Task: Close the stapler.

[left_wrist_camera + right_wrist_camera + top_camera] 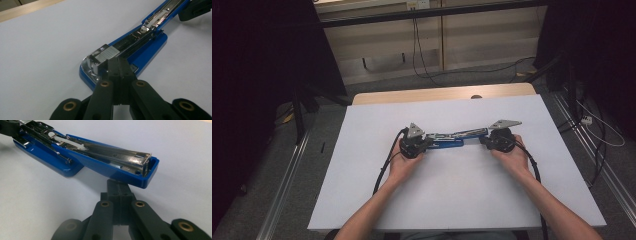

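A blue stapler (447, 140) lies swung open on the white table top (462, 200), its chrome magazine exposed. My left gripper (428, 143) is shut, its tips touching the base's left end. In the left gripper view the closed jaws (118, 65) press against the chrome front of the stapler (147, 47). My right gripper (483, 140) is shut too, at the raised blue cover's right end. Seen in the right gripper view, its closed tips (117, 186) sit just under the cover's end (147, 173). Neither gripper has anything between its jaws.
The white sheet covers a wooden table whose far edge (442, 94) shows. Black cables (384, 165) trail from the grippers toward the near edge. Floor cables (472, 72) and metal rails (584, 145) lie beyond and beside the table.
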